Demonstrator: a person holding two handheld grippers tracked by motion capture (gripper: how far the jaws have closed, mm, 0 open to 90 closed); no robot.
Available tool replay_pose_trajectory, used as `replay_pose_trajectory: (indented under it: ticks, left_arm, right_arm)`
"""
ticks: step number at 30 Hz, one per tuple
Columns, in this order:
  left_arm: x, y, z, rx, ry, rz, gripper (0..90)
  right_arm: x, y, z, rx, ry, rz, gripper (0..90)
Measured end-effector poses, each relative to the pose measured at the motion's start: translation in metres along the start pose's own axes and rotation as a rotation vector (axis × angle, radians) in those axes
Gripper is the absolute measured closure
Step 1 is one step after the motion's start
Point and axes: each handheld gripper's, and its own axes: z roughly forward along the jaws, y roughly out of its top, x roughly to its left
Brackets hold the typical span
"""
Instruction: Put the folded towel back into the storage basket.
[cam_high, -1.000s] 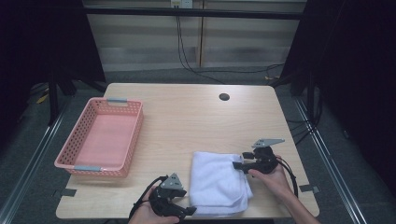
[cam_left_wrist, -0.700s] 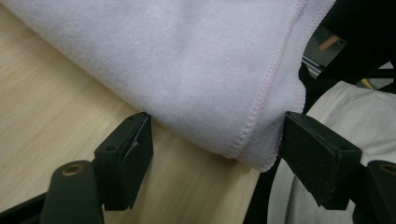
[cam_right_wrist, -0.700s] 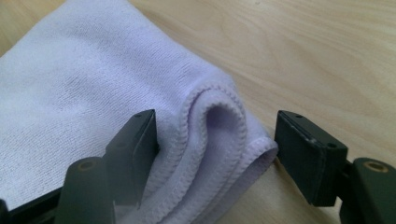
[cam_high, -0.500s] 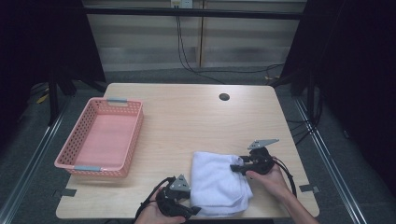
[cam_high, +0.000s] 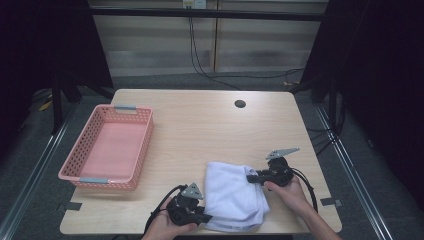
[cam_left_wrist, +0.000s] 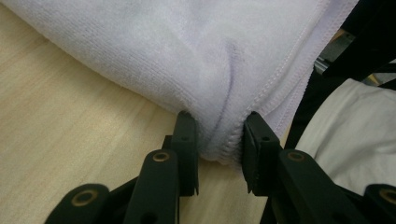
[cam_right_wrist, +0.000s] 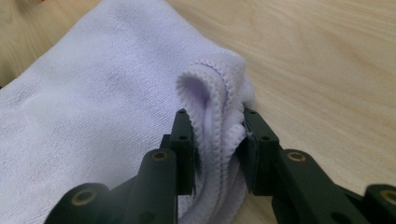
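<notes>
A white folded towel (cam_high: 231, 195) lies on the wooden table (cam_high: 200, 130) near its front edge. My left gripper (cam_high: 204, 218) is at the towel's front left corner, its jaws closed on a hemmed fold of the towel (cam_left_wrist: 219, 93). My right gripper (cam_high: 250, 177) is at the towel's right edge, its jaws squeezing a bunched, stitched edge of the towel (cam_right_wrist: 116, 93). A hand holds each gripper from the bottom of the high view.
A pink plastic basket (cam_high: 111, 147) stands empty on the table's left side. A dark round hole (cam_high: 240, 104) sits in the tabletop toward the back. The table's front edge runs just below the towel, and cables trail from both grippers.
My left gripper has slid right along the front edge to the towel's corner and taken hold of it. The right gripper has stayed at the towel's right edge.
</notes>
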Motion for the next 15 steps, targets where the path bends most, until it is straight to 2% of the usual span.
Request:
replay_pose_trajectory:
  ticks: [3, 6, 11, 12, 14, 15]
  left_arm:
    - [0.000, 0.001, -0.005, 0.000, -0.018, -0.004, 70.9]
    - [0.000, 0.004, -0.009, -0.024, -0.036, -0.014, 71.9]
    - [0.001, 0.009, -0.020, -0.040, -0.021, 0.001, 72.1]
    - [0.002, 0.009, -0.021, -0.055, -0.027, -0.013, 72.1]
    - [0.004, 0.011, -0.026, -0.051, -0.013, -0.013, 72.1]
    - [0.005, 0.011, -0.028, -0.058, -0.024, -0.013, 72.1]
  right_arm:
    - [0.001, 0.003, -0.001, 0.002, 0.000, -0.008, 70.5]
    - [0.001, 0.009, -0.001, -0.007, 0.014, -0.007, 71.3]
    - [0.001, 0.021, -0.003, -0.041, 0.045, -0.002, 71.7]
    - [0.001, 0.023, -0.004, -0.045, 0.047, -0.006, 71.7]
    - [0.001, 0.027, -0.005, -0.051, 0.057, -0.007, 71.9]
    - [0.001, 0.029, -0.005, -0.059, 0.057, -0.008, 71.9]
